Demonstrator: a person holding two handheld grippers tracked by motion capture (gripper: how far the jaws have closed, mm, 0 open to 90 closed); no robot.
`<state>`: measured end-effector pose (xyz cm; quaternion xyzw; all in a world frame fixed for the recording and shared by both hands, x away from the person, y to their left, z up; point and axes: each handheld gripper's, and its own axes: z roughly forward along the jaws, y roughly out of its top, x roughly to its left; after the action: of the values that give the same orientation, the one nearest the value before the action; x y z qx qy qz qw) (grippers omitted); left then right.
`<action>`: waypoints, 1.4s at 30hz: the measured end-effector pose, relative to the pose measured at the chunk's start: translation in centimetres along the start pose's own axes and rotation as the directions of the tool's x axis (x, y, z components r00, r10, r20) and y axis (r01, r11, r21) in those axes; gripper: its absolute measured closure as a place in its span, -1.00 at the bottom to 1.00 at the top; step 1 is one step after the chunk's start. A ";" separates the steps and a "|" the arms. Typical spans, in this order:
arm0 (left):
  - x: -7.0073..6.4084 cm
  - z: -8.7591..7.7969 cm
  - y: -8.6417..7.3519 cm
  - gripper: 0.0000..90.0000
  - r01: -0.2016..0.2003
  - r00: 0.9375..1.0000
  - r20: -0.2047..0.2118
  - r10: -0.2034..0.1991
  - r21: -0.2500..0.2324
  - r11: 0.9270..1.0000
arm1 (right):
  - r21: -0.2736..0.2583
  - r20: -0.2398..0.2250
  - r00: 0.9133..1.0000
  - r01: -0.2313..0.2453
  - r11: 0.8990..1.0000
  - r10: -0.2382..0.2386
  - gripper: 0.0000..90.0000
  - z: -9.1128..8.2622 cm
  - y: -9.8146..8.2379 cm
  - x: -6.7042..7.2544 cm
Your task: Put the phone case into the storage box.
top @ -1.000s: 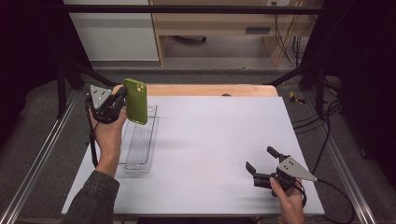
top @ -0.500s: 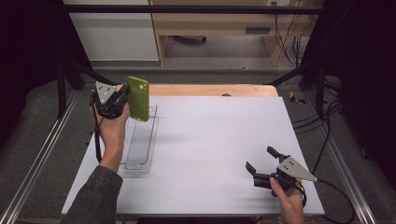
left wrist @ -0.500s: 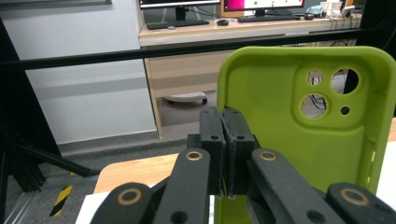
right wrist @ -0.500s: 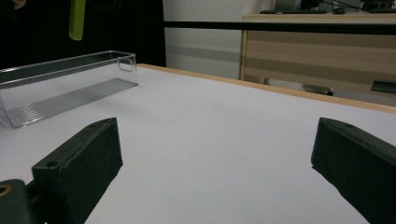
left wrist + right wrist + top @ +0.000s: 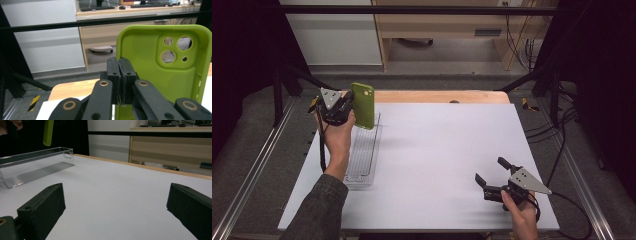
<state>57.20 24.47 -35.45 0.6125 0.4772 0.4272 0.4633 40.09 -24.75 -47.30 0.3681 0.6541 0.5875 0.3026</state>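
A lime-green phone case (image 5: 362, 105) hangs upright above the far end of a clear plastic tray (image 5: 362, 152). My left gripper (image 5: 348, 106) is shut on the case's edge. In the left gripper view the two pads (image 5: 113, 75) press together on the side wall of the case (image 5: 152, 62), whose hollow inside and camera holes face the camera. My right gripper (image 5: 493, 175) rests low on the white table near its front right, jaws wide apart with nothing between them. The right gripper view shows the tray (image 5: 35, 170) far off and the case (image 5: 48, 132) above it.
The white table top (image 5: 447, 150) has a wooden strip along its far edge. Metal rails run down both sides of the table. A desk and cables stand beyond the far edge. The tray lies lengthwise along the left side of the table.
My left hand has carried the green case a little toward the far end of the tray and slightly lower. The right gripper has kept still.
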 end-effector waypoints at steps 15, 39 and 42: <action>0.0 1.3 -0.8 0.95 0.011 0.998 -0.058 -0.011 0.004 1.000 | 0.003 -0.011 1.000 0.015 1.000 -0.015 -0.96 -0.1 -0.1 0.3; -0.1 2.8 -1.8 0.95 0.017 0.998 -0.061 -0.015 0.041 0.999 | -0.016 -0.021 1.000 0.018 1.000 -0.019 -0.96 -0.3 0.0 0.4; 0.0 2.8 -1.9 0.95 0.019 0.998 -0.065 -0.016 0.046 0.999 | -0.015 -0.020 1.000 0.020 1.000 -0.020 -0.96 -0.3 0.0 0.4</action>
<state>59.55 24.25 -37.84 0.6049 0.5071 0.4313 0.4370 39.68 -24.59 -47.29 0.3533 0.6563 0.5931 0.3045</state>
